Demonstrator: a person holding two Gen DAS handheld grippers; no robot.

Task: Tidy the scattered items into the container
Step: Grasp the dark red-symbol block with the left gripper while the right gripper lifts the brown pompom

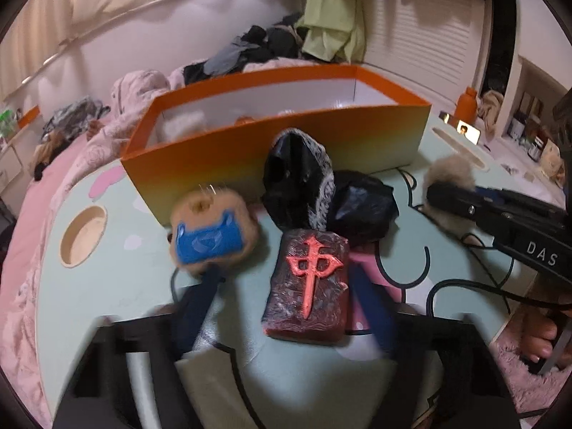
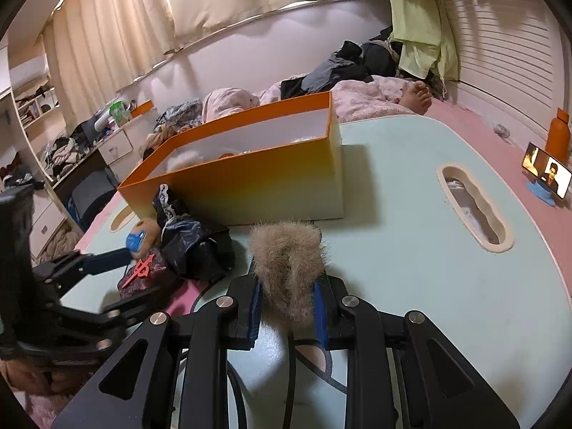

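Two grippers are seen over a pale green lap table on which an orange box stands open at the top. The right gripper is clamped on a grey-brown fur tuft, which is pressed between its blue pads just in front of the box's near wall; in the left wrist view the same tuft is seen at the tip of the right gripper.

The left gripper is placed around a dark red mahjong tile marked with a raised red character. Whether the tile is pressed by both fingers cannot be told, since the view is blurred, so the grip cannot be judged. The left finger's blue pad is laid against a tan fuzzy ball beside the tile. A black lace-trimmed item is leaned against the box wall, and a crumpled black bag is lying next to it. Something white and fluffy is visible inside the box. A phone is propped at the table's far right edge.
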